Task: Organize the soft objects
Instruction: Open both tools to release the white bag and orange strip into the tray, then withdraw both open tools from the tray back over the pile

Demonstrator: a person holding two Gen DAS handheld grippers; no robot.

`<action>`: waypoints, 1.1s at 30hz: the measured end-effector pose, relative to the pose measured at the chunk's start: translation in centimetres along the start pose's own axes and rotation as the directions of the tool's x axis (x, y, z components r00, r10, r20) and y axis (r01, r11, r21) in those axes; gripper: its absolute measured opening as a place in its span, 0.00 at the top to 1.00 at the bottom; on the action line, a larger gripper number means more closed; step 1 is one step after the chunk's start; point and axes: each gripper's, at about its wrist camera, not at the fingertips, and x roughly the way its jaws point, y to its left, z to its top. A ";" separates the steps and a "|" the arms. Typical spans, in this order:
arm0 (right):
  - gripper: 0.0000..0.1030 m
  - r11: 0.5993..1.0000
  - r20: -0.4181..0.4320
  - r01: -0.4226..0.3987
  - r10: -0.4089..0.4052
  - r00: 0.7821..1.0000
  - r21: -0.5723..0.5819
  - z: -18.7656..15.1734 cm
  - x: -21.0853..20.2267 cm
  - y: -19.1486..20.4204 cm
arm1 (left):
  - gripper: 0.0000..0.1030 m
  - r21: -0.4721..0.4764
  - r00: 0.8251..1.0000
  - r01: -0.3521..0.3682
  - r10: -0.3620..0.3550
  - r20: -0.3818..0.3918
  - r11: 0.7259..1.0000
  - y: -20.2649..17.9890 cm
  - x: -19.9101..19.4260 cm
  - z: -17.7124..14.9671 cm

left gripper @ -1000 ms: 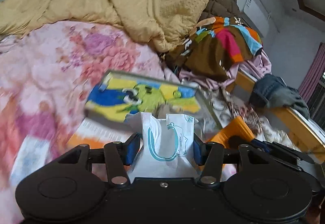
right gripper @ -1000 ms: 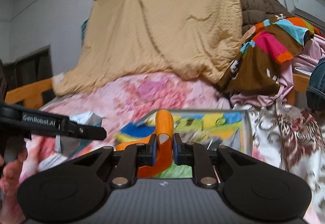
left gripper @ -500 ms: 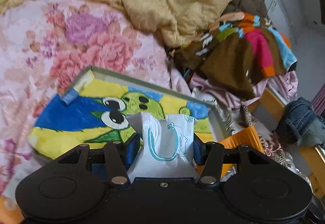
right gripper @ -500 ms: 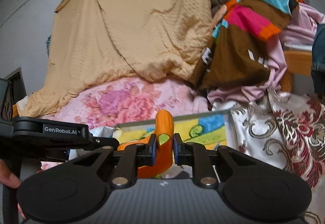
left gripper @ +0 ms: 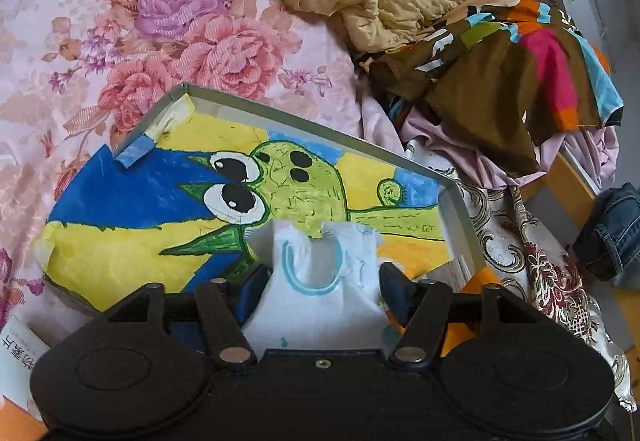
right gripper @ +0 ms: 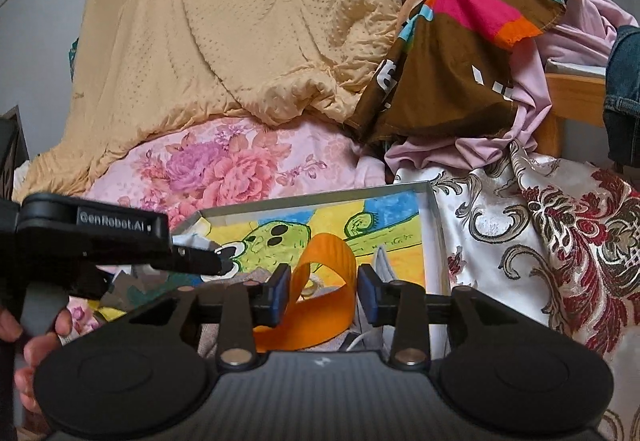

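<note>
The white printed tissue pack [left gripper: 320,281] is framed by the spread jaws of the left tool [left gripper: 322,277], apparently without pressure, over the near edge of the shallow painted box [left gripper: 456,201] on the bed [left gripper: 120,41]. An orange strap [right gripper: 324,289] stands loose between the right tool's [right gripper: 323,291] parted jaws, seemingly for release into the box.

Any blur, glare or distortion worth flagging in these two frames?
Left wrist: sharp, soft even daylight, no glare; fisheye bows the tray rim. Right wrist: also sharp; the satin cloth shows sheen, the frame corners vignette dark, and the left gripper looms large at the edge.
</note>
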 end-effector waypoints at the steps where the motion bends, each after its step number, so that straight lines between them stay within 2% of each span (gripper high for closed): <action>1: 0.57 1.000 -0.001 0.002 -0.002 1.000 -0.004 0.0 0.0 0.0 | 0.32 0.005 1.000 -0.004 0.004 0.005 1.000 -0.1 -0.1 0.0; 3: 0.46 1.000 0.004 0.008 -0.008 1.000 -0.013 0.1 -0.3 0.1 | 0.27 0.011 1.000 -0.008 0.008 0.011 1.000 -0.2 -0.4 0.1; 6: 0.37 1.000 0.020 0.020 -0.019 1.000 -0.021 0.3 -0.9 0.0 | 0.20 0.017 1.000 -0.020 0.020 0.022 1.000 -0.4 -0.9 0.0; 12: 0.18 0.999 0.051 0.037 -0.036 0.998 -0.029 1.0 -2.5 0.1 | 0.20 0.012 0.997 -0.035 0.034 0.074 0.999 -0.7 -2.7 -0.2; 17: 0.08 0.999 0.086 0.038 -0.035 0.996 -0.028 1.9 -4.8 0.6 | 0.18 0.038 0.992 -0.034 0.029 0.124 0.999 -1.4 -5.5 -0.7; 20: 0.02 0.999 0.110 0.037 -0.033 0.993 -0.030 2.4 -6.5 1.0 | 0.06 0.044 0.986 -0.038 0.030 0.167 0.998 -1.6 -7.7 -1.3; 26: 0.00 0.998 0.153 0.044 -0.036 0.988 -0.047 3.1 -10.4 2.2 | 0.01 0.043 0.973 -0.048 0.037 0.229 0.998 -1.7 -12.5 -2.8; 33: 0.00 0.996 0.189 0.032 -0.015 0.982 -0.088 2.8 -15.0 4.3 | 0.01 0.095 0.957 -0.065 0.035 0.287 0.993 -1.7 -18.2 -5.8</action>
